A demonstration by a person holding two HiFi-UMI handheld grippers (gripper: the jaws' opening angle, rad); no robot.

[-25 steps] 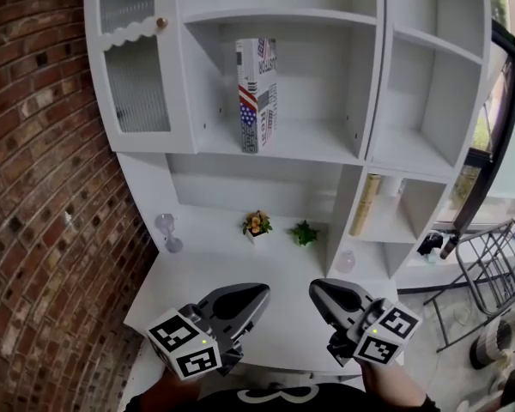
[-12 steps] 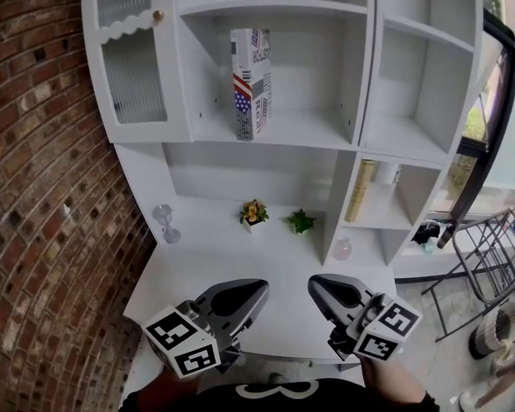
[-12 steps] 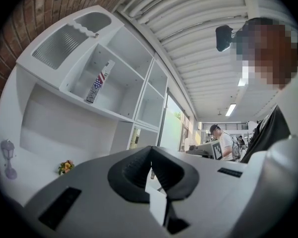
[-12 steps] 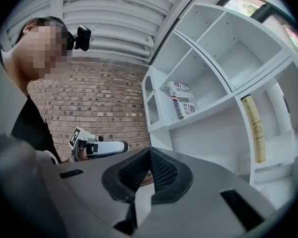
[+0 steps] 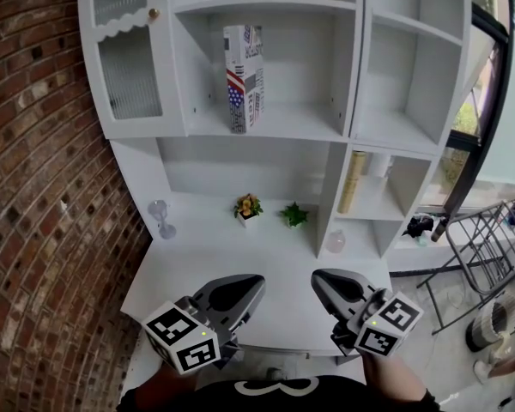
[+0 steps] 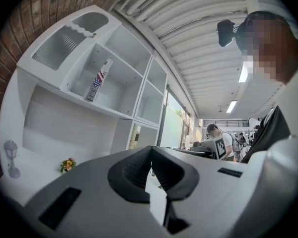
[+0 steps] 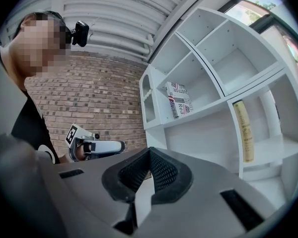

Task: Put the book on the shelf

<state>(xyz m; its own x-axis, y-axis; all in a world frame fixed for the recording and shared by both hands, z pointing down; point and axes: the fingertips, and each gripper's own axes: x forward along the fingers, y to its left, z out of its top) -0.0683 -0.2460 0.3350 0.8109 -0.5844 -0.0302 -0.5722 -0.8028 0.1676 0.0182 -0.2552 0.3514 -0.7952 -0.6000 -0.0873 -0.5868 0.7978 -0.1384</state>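
Observation:
A book (image 5: 244,77) with a stars-and-stripes cover stands upright in the middle compartment of the white shelf unit (image 5: 266,131); it also shows in the left gripper view (image 6: 98,81) and the right gripper view (image 7: 179,99). My left gripper (image 5: 253,285) and right gripper (image 5: 322,281) hang low over the front of the white desk (image 5: 167,275), far below the book. Both are shut with nothing between the jaws; the closed tips meet in the left gripper view (image 6: 150,150) and the right gripper view (image 7: 149,151).
A yellowish book (image 5: 353,181) leans in the lower right compartment. A small flower pot (image 5: 247,207), a green plant (image 5: 293,215) and a glass ornament (image 5: 160,219) stand on the desk's back. A brick wall (image 5: 34,187) runs along the left. A cabinet door (image 5: 124,50) closes the upper left compartment.
The view has drifted slightly, so the shelf and book sit a little further left and higher. Both grippers stay shut and low in front of me.

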